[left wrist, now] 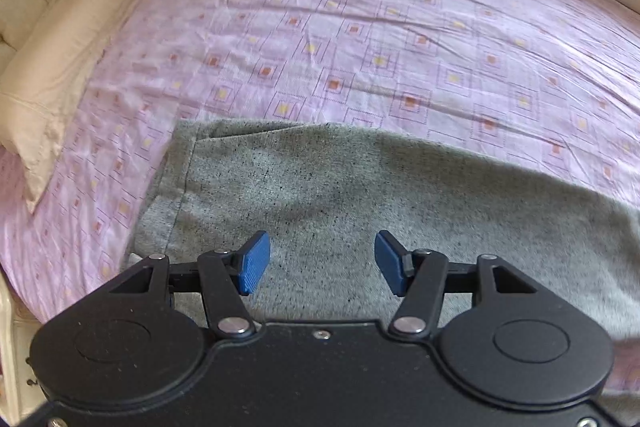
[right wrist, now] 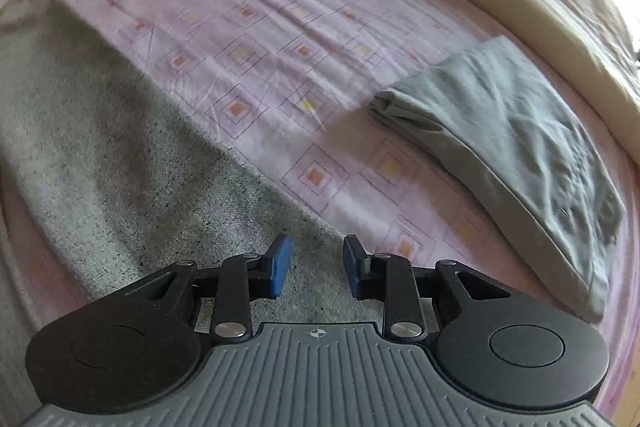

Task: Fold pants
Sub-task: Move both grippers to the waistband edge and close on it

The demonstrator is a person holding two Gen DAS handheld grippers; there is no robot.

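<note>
Grey speckled pants (left wrist: 360,187) are lying flat on the pink patterned bedsheet (left wrist: 360,27), with both grippers hanging over them, pointing steeply down.

Left gripper (left wrist: 322,263) is hovering above the pants' near part, its blue pads apart and gripping nothing, the cloth spreading far and right of it. Right gripper (right wrist: 317,265) is sitting over the pants' right edge, jaws parted narrower, nothing between them; a folded grey garment (right wrist: 520,147) is lying well apart, far right.
</note>
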